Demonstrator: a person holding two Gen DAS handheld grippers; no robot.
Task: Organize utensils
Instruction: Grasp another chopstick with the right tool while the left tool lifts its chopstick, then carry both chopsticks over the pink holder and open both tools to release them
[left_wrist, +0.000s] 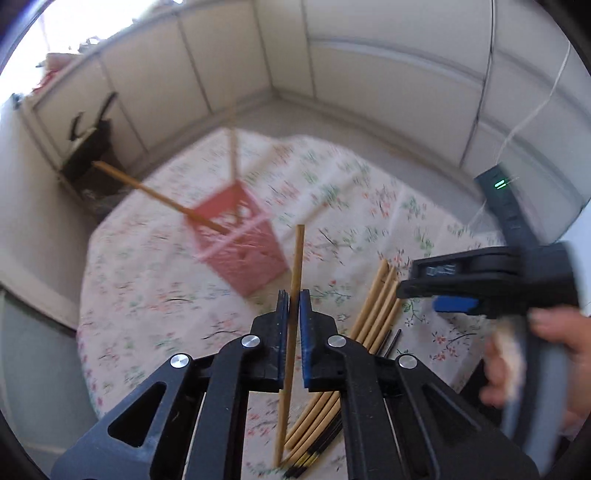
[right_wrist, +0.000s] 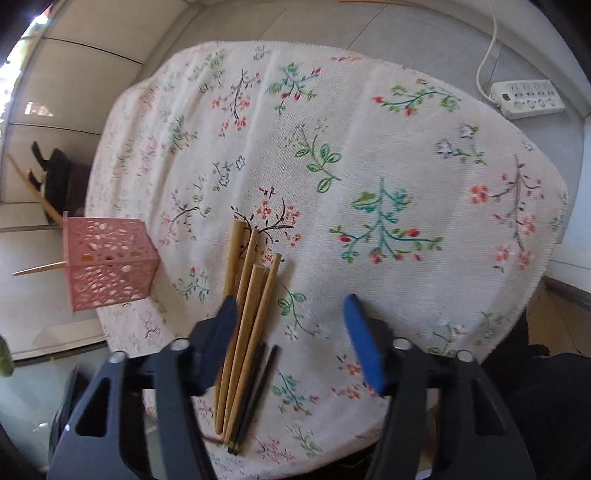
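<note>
Wooden chopstick (left_wrist: 295, 280) between left hand-held gripper (left_wrist: 294, 314) pads

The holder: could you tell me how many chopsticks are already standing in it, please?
2. Both lean out of the pink holder: one slants up and back, the other pokes out sideways. More could be hidden inside.
</note>
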